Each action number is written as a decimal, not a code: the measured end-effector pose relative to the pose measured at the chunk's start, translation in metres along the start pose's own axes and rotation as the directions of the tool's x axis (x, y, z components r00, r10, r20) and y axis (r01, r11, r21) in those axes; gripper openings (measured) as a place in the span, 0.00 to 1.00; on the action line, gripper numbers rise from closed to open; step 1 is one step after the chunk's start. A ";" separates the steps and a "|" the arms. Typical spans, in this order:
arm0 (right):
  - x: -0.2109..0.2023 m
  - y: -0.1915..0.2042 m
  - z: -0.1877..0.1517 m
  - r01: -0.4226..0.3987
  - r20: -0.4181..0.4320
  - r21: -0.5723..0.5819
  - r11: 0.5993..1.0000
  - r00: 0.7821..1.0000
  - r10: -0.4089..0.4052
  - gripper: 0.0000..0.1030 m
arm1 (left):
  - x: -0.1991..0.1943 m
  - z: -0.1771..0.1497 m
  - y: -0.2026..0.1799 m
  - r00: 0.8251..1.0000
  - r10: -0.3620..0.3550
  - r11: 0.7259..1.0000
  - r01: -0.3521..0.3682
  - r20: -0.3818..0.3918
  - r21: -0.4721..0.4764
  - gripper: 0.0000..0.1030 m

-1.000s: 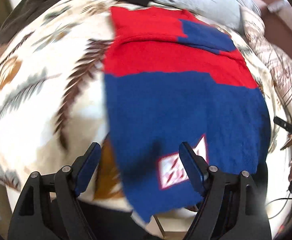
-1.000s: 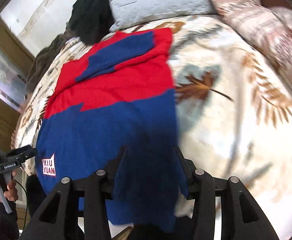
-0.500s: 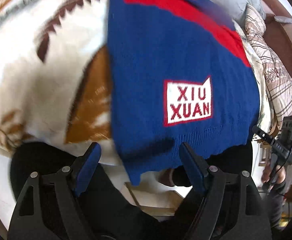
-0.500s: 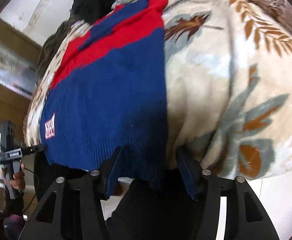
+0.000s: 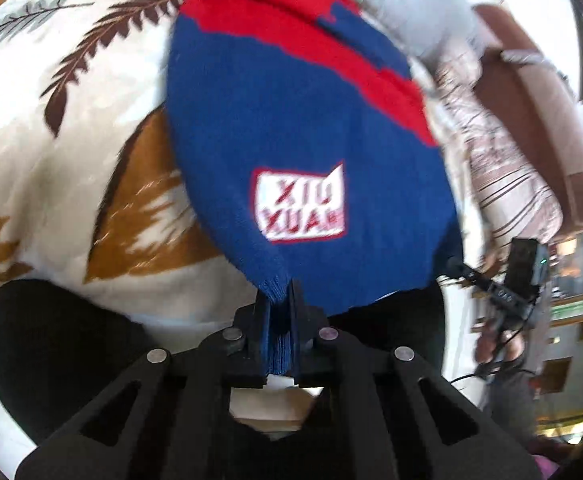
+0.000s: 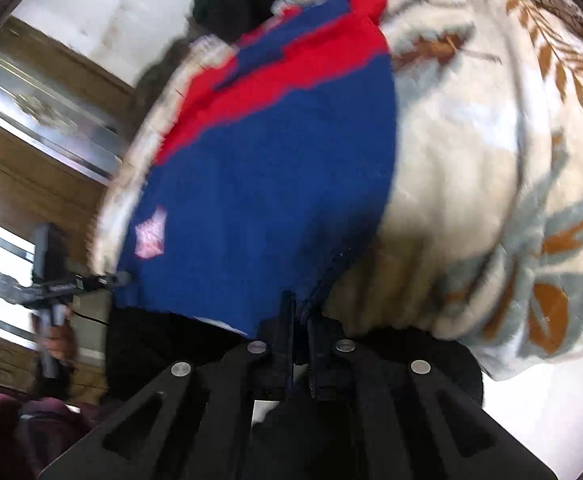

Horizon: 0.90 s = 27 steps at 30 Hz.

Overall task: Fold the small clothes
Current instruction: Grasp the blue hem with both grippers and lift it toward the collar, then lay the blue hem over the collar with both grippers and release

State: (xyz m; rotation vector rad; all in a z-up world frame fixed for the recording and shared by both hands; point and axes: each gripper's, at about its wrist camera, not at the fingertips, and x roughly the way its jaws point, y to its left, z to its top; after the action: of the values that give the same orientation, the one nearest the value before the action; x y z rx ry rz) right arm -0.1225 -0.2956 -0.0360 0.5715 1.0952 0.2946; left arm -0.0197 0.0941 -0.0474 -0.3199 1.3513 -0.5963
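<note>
In the left wrist view, the left tool (image 5: 277,304) is closed on a bottom corner of the sweater (image 5: 291,128), with a bunch of ribbed blue hem pinched between its fingers. The sweater lies flat on the bed, on a cream blanket (image 5: 71,128) printed with brown and grey leaves; its bottom edge hangs a little past the bed's edge. Most of the sweater is blue, the far part is red, and a white patch (image 5: 301,208) with red letters sits near the held corner. Off to the right, the other tool's handle shows, held in the person's hand, and a striped pillow (image 5: 507,168) lies beyond the sweater.

In the right wrist view, the right tool (image 6: 297,320) is closed on the opposite bottom corner, a thin fold of blue knit caught between its fingers. The sweater stretches away up the bed toward a dark garment (image 6: 231,0) at the far end.

The knit looks soft, light and stretchy. It will likely sag between the two held corners and drag on the fluffy blanket rather than slide. Gripping the ribbed hem at both corners seems the soundest hold, since that edge is thicker and less prone to slipping out. Carrying both corners evenly toward the red end should keep the fold straight.
</note>
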 end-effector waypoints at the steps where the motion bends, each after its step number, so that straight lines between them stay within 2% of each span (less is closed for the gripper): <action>1: -0.004 0.002 0.002 -0.017 0.017 0.003 1.000 1.000 0.017 0.05 | -0.002 0.002 -0.001 1.000 -0.025 1.000 0.025 0.009 -0.005 0.05; 10: -0.029 0.021 0.027 -0.119 0.143 0.006 0.993 0.983 0.117 0.04 | -0.017 0.020 -0.008 0.989 -0.121 0.992 0.123 0.081 -0.014 0.05; 17: -0.037 0.027 0.049 -0.154 0.235 0.002 0.988 0.960 0.150 0.04 | -0.031 0.048 -0.006 0.968 -0.176 0.982 0.185 0.176 -0.039 0.05; 22: -0.041 0.023 0.071 -0.167 0.288 0.020 0.986 0.945 0.154 0.04 | -0.042 0.077 0.000 0.952 -0.183 0.978 0.203 0.245 -0.057 0.05; 27: -0.039 0.024 0.102 -0.164 0.340 0.037 0.986 0.930 0.142 0.04 | -0.044 0.114 0.003 0.940 -0.155 0.981 0.184 0.304 -0.068 0.05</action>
State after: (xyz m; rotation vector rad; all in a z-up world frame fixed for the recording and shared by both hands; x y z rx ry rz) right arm -0.0470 -0.3246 0.0405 0.7383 0.7316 0.2845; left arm 0.0867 0.1078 0.0106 -0.5858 1.0685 -0.6008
